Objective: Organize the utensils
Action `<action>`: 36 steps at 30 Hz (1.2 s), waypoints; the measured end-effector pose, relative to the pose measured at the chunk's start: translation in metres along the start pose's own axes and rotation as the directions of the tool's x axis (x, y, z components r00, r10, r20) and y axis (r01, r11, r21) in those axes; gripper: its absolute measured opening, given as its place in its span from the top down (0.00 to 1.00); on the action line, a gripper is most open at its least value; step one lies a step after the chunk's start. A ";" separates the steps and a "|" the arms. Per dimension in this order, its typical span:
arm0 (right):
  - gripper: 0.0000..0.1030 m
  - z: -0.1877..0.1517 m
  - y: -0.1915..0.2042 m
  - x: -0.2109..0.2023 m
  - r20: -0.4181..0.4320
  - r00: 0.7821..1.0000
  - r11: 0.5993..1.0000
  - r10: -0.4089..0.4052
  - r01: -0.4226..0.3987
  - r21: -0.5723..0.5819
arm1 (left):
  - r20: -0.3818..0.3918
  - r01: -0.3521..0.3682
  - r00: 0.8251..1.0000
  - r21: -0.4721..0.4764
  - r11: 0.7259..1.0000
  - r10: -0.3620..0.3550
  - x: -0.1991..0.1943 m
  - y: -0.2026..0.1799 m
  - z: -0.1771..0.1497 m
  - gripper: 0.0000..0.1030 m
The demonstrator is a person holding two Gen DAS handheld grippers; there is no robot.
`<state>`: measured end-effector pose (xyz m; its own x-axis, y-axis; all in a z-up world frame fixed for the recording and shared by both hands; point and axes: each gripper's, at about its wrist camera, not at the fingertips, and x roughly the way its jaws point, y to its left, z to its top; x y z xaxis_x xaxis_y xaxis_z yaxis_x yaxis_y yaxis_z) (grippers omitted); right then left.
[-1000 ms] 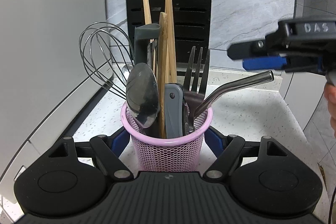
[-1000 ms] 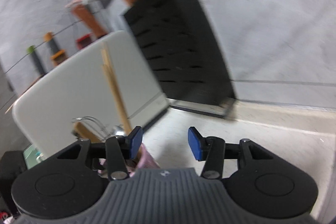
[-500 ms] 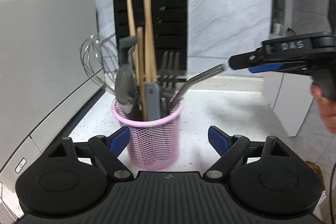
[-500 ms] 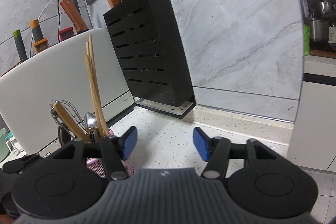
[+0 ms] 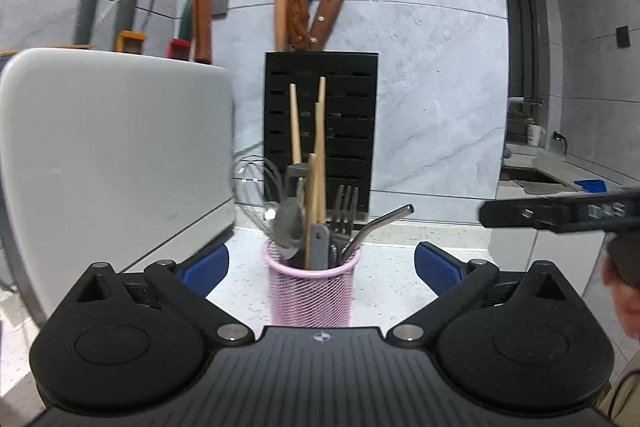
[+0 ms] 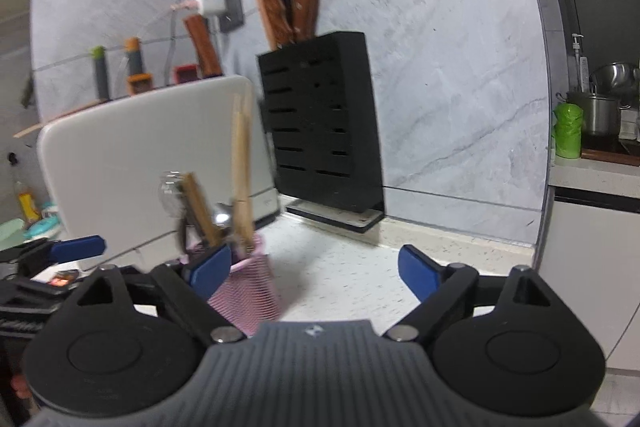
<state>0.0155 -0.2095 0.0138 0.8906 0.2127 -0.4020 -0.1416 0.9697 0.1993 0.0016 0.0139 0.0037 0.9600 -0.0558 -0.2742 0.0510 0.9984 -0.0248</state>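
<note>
Speckled worktop [image 5: 384, 263] carrying pink mesh cup [image 5: 312, 291], chopsticks [image 5: 318, 163] pointing upright; left tool [image 5: 320, 265] and right tool [image 6: 314, 273] gaping wide, empty

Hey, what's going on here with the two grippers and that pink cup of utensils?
A person is holding a gripper in each hand at a kitchen counter. The pink mesh cup stands on the counter, packed with chopsticks, a whisk, a spoon, a fork and a bent metal straw. The left gripper is open in front of the cup, touching nothing. The right gripper is open too, off to the side and empty.
</note>
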 end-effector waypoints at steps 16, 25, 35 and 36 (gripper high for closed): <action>0.06 -0.041 0.033 -0.009 -0.118 0.992 0.996 -0.048 0.038 -0.086 | -0.217 -0.051 0.974 0.030 0.998 0.057 0.012 0.000 -0.029 0.00; 0.04 -0.043 0.025 -0.005 -0.154 0.984 0.996 -0.084 0.077 -0.054 | -0.249 -0.049 0.967 0.018 0.999 0.052 0.016 0.001 -0.033 0.00; 0.03 -0.042 0.026 -0.004 -0.154 0.985 0.996 -0.079 0.072 -0.046 | -0.257 -0.046 0.965 0.023 0.999 0.050 0.017 -0.002 -0.033 0.00; 0.03 -0.042 0.026 -0.004 -0.154 0.985 0.996 -0.078 0.072 -0.045 | -0.257 -0.045 0.965 0.022 0.999 0.050 0.017 -0.002 -0.033 0.00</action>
<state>-0.0099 -0.1798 -0.0170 0.8215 0.1523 -0.5495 -0.0964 0.9869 0.1294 0.0088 0.0105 -0.0330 0.8583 -0.0068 -0.5131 0.0134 0.9999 0.0092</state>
